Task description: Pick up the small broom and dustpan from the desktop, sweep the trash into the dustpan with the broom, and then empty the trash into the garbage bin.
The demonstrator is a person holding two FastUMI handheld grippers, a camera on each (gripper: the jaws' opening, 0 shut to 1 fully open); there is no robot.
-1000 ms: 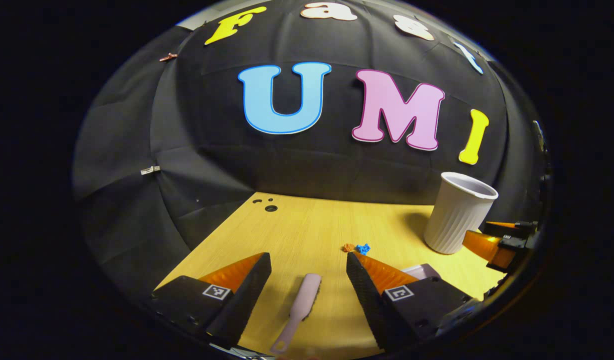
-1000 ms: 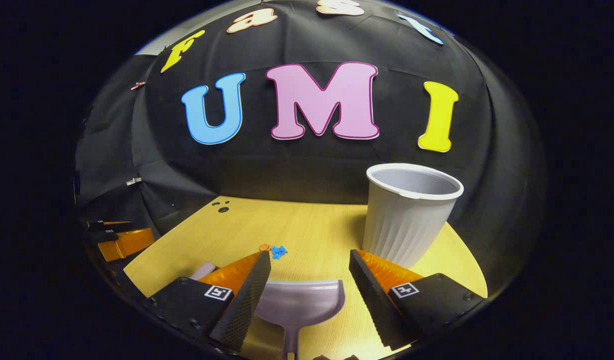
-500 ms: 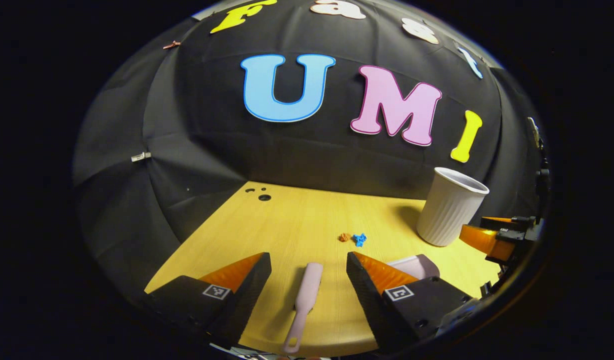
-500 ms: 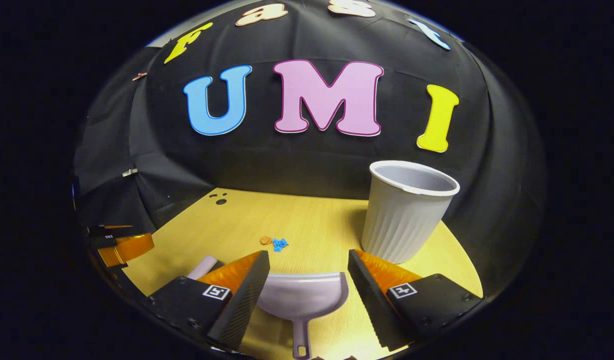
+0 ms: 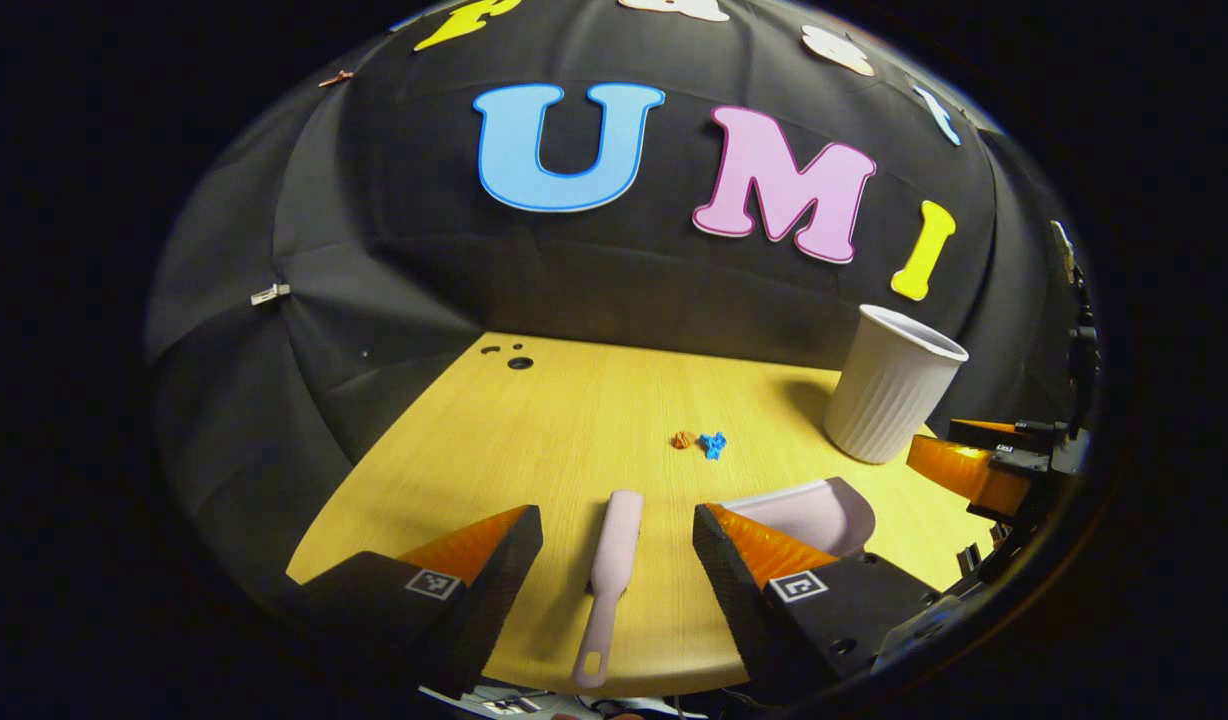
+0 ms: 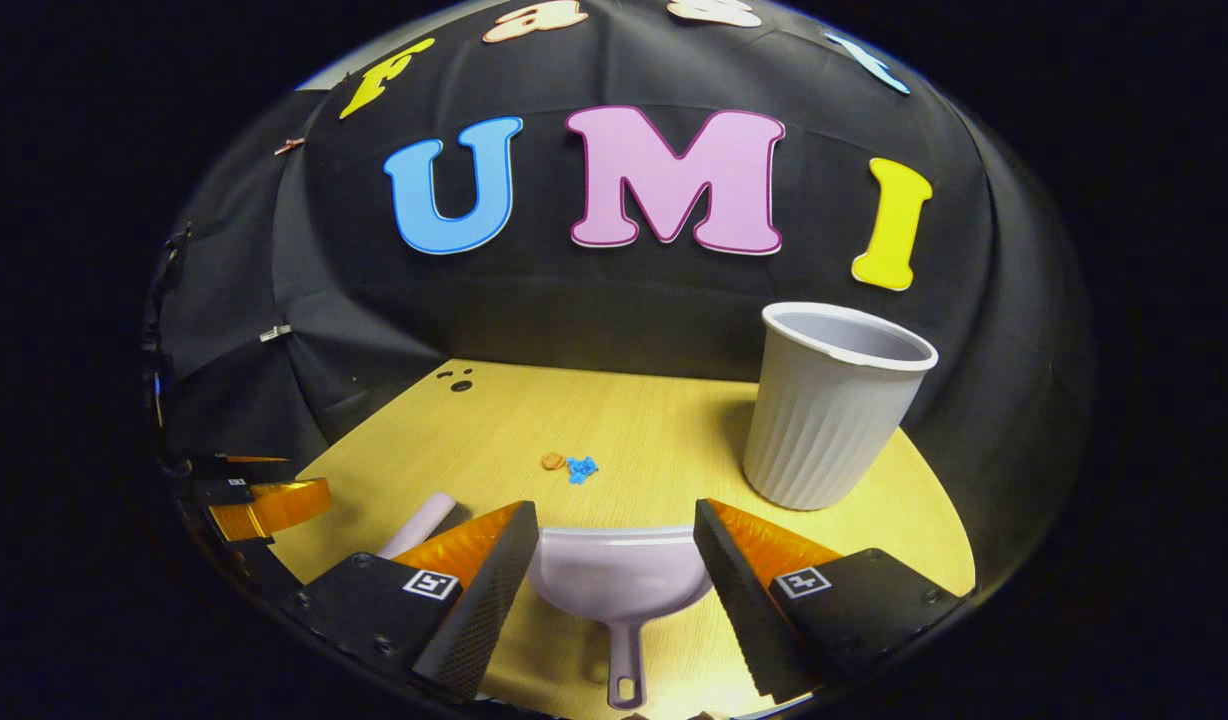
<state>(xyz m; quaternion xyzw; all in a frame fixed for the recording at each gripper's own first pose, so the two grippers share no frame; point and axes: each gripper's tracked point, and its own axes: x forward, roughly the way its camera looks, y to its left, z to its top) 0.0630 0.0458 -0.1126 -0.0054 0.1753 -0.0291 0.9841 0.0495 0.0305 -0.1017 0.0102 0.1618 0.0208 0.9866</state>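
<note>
We hold the left gripper (image 5: 617,525) above the near edge of the worktop (image 5: 564,420), its fingers spread wide and gripping nothing; the small broom (image 5: 611,560) lies flat between them, handle pointing toward that edge. Our right gripper (image 6: 616,525) also has its fingers parted and empty, and the dustpan (image 6: 619,580) rests on the worktop between them, handle toward the near edge. Two bits of trash (image 6: 571,466), one orange and one blue, lie just beside each other mid-worktop. The garbage bin (image 6: 829,405) stands upright near the far right corner.
</note>
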